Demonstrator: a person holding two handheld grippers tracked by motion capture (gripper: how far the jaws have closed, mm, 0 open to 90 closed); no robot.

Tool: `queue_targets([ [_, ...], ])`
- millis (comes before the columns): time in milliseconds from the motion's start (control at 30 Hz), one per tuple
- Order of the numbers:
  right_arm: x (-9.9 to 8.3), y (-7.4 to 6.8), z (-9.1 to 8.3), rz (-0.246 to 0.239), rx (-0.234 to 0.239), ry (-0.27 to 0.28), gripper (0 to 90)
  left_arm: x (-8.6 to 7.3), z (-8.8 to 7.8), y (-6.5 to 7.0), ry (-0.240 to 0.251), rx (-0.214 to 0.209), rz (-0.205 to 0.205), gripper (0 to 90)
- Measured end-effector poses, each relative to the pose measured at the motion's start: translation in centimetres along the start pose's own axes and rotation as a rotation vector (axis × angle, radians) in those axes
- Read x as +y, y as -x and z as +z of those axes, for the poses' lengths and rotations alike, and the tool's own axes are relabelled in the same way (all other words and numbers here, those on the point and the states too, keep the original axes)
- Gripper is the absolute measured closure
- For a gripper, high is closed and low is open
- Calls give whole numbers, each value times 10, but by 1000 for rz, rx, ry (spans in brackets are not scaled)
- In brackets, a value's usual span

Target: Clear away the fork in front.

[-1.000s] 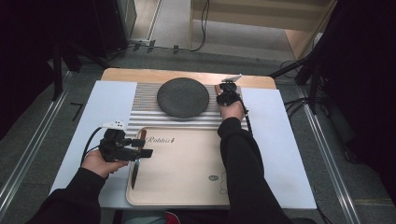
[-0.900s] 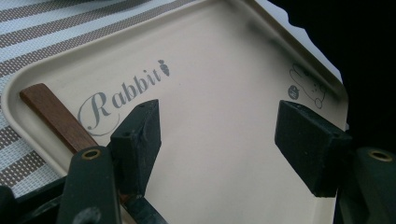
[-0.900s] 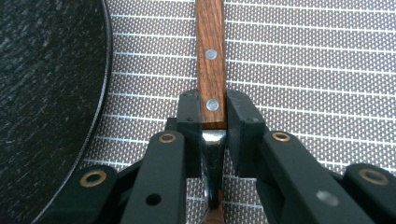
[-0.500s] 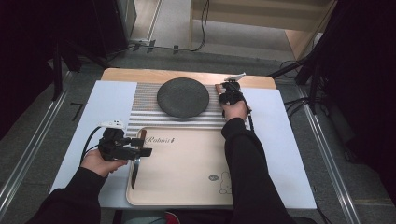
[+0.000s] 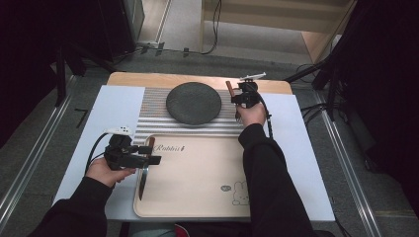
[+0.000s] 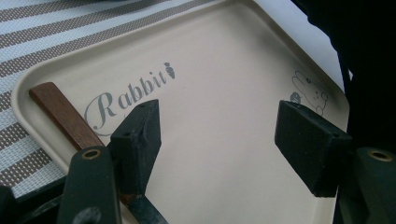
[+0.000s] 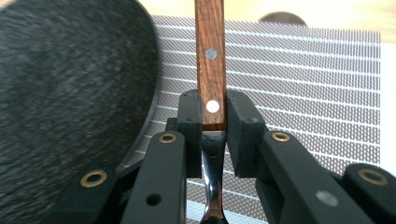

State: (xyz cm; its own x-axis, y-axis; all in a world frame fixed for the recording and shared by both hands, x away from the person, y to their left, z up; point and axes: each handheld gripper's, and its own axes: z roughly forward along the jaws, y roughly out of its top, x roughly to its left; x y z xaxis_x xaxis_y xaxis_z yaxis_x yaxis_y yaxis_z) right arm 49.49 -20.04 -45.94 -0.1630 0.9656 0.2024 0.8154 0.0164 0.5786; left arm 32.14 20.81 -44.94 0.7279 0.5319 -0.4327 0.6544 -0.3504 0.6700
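A dark round plate (image 5: 193, 102) (image 7: 60, 93) rests on a striped placemat (image 5: 148, 113). Just right of the plate, my right gripper (image 5: 236, 96) (image 7: 214, 121) is shut on a wood-handled utensil (image 5: 229, 89) (image 7: 210, 51), at the joint of the handle and the metal neck. It holds the utensil above the mat with the handle pointing away. A beige tray (image 5: 197, 197) (image 6: 224, 93) marked "Rabbit" lies nearer. At its left rim lies a knife (image 5: 143, 177) (image 6: 60, 112) with a brown handle. My left gripper (image 5: 152, 154) (image 6: 219, 135) hovers open over it, one jaw above the handle.
Mat and tray sit on a white sheet (image 5: 118, 103) over a wooden tabletop (image 5: 148, 79). The tray has a bare middle and a rabbit drawing (image 5: 237, 187) at its near right. Cables and dark stands surround the table on the floor.
My right gripper has lifted slightly with the utensil in its jaws. The left hand and the knife have stayed put.
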Motion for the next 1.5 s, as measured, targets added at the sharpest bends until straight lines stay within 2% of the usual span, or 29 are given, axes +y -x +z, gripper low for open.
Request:
queue_targets([
  [133, 1, -4, -9, -15, 37, 28, 753, 0, 1, 0, -5, 4, 2, 323],
  [467, 0, -16, -32, -90, 110, 91, 753, 1, 0, 0, 1, 9, 2, 323],
  [833, -12, -24, -54, -180, 191, 147, 753, 2, -1, -1, 5, 11, -4, 322],
  [1300, -38, -25, -76, -227, 280, 188, 753, 8, 1, -2, 8, 40, -14, 322],
  [1367, -42, -26, -78, -220, 303, 192, 752, 11, 1, -1, 1, 47, -3, 322],
  [1500, -49, -28, -84, -220, 333, 206, 753, 14, -1, -2, 15, 46, -17, 322],
])
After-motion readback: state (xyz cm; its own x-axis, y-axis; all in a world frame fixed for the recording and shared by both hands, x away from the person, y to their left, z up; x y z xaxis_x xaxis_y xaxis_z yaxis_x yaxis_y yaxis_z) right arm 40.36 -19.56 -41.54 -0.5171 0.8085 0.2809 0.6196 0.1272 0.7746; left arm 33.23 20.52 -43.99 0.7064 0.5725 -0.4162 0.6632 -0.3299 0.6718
